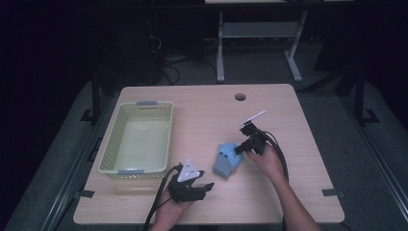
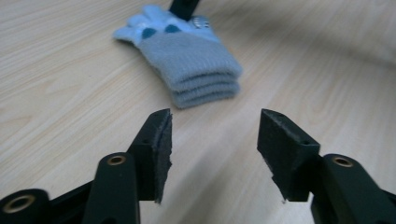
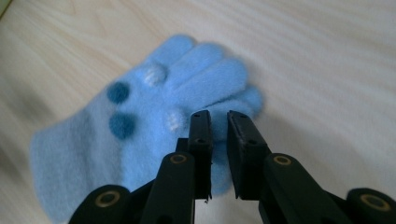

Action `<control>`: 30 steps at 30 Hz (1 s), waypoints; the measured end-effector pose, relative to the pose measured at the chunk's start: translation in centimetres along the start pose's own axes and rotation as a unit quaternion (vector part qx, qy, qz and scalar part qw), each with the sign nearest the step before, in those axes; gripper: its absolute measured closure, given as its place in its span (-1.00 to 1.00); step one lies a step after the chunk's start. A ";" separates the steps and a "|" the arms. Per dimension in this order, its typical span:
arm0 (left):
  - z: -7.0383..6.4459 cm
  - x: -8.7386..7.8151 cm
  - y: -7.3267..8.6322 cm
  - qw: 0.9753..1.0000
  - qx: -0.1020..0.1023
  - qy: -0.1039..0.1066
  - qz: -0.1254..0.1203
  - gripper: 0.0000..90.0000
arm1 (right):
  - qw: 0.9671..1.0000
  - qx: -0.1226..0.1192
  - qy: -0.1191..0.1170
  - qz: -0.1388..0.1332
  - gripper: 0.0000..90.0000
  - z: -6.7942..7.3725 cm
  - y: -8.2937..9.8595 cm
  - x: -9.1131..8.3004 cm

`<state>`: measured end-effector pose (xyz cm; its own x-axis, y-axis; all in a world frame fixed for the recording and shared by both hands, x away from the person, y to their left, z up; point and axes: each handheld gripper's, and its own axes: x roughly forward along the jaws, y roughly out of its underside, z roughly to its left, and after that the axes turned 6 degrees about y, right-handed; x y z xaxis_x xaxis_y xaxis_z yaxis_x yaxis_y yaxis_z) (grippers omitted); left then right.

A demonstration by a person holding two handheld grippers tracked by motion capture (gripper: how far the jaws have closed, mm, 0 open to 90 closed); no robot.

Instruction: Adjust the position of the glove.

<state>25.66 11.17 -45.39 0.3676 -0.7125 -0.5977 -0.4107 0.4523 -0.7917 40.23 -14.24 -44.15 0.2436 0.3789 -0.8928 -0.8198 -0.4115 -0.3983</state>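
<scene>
Blue knit glove stack [image 1: 227, 159] lies mid-table right of the basket [image 1: 137, 138], with the right gripper [image 3: 218, 122] narrowly closed on a finger edge and the left gripper [image 2: 214, 140] wide open nearby, so lifting may separate the layers.

You have bare worktop [image 1: 288, 144] right of the glove [image 1: 227, 160]; the basket [image 1: 137, 139] walls off the left side.
</scene>
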 end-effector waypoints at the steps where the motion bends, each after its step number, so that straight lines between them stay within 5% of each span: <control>1: 0.1 0.3 -0.1 1.000 -0.001 -0.001 0.003 0.02 | 1.000 0.000 -0.002 -0.001 0.77 -0.1 0.3 -0.1; 14: 1.3 2.7 -0.8 0.999 -0.015 -0.004 0.042 0.26 | 1.000 -0.010 -0.005 -0.020 0.67 0.8 3.9 -1.3; 20: 1.4 1.7 -1.3 0.999 -0.030 0.016 0.028 0.03 | 0.998 0.013 -0.018 -0.053 0.39 0.3 5.0 -2.7; 30: 3.3 2.1 -2.9 0.996 -0.078 0.048 0.021 -0.15 | 0.996 0.045 -0.063 -0.049 0.16 0.3 7.2 -3.0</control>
<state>30.34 10.10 -44.80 0.2688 -0.7464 -0.6088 -0.5516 0.3989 -0.7326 33.49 -18.07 -44.28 0.2621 0.5160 -0.8155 -0.8396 -0.2948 -0.4563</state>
